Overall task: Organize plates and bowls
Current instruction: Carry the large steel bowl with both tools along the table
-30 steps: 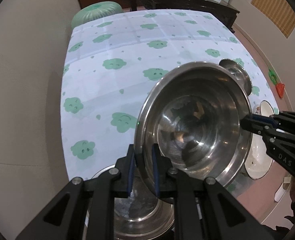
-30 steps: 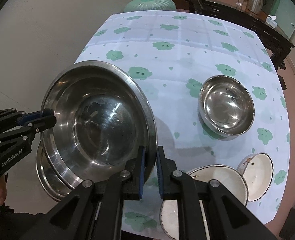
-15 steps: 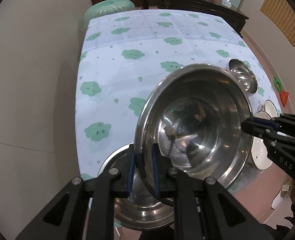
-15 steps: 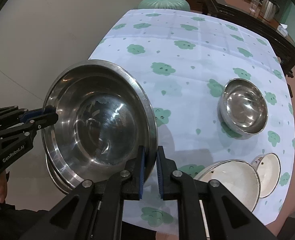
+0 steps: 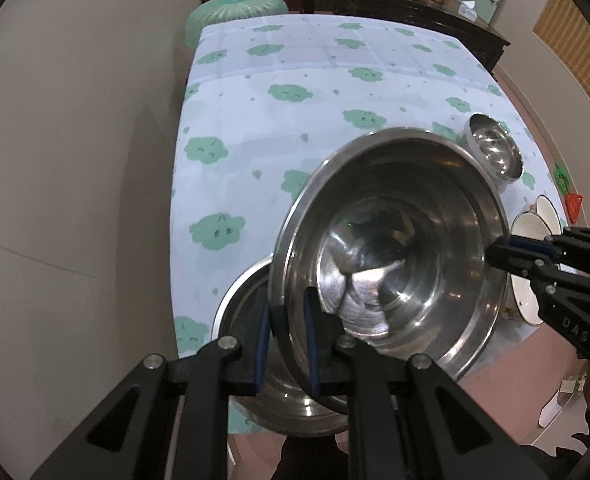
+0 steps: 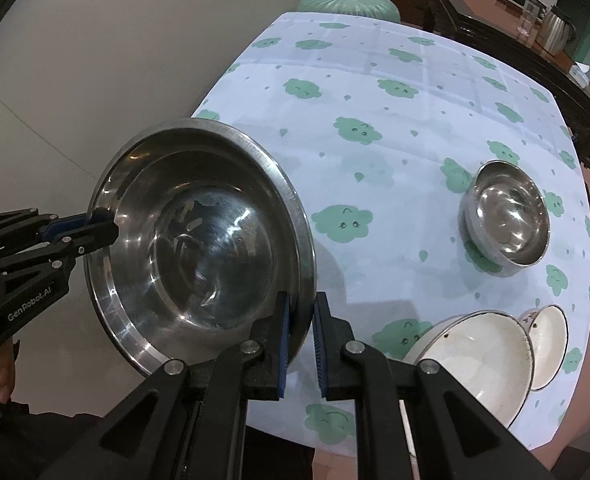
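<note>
A large steel bowl [image 5: 407, 264] hangs tilted above the table's near left corner, held from both sides. My left gripper [image 5: 286, 304] is shut on its left rim. On the opposite rim my right gripper [image 6: 301, 300] is shut too, and it also shows in the left wrist view [image 5: 495, 250]. In the right wrist view the same bowl [image 6: 199, 240] fills the left half, with the left gripper [image 6: 103, 224] pinching its far rim. Beneath it a second large steel basin [image 5: 243, 304] rests on the table, mostly hidden.
A small steel bowl [image 6: 507, 216] stands on the cloud-print tablecloth [image 6: 375, 60] at the right. Two white enamel bowls [image 6: 479, 344] [image 6: 551, 340] lie tilted near the front right edge. A green stool [image 5: 235, 8] and dark furniture stand beyond the table.
Both grippers have carried the large bowl leftward toward the table's near left corner. It now sits more squarely over the basin below. Both grips are unchanged.
</note>
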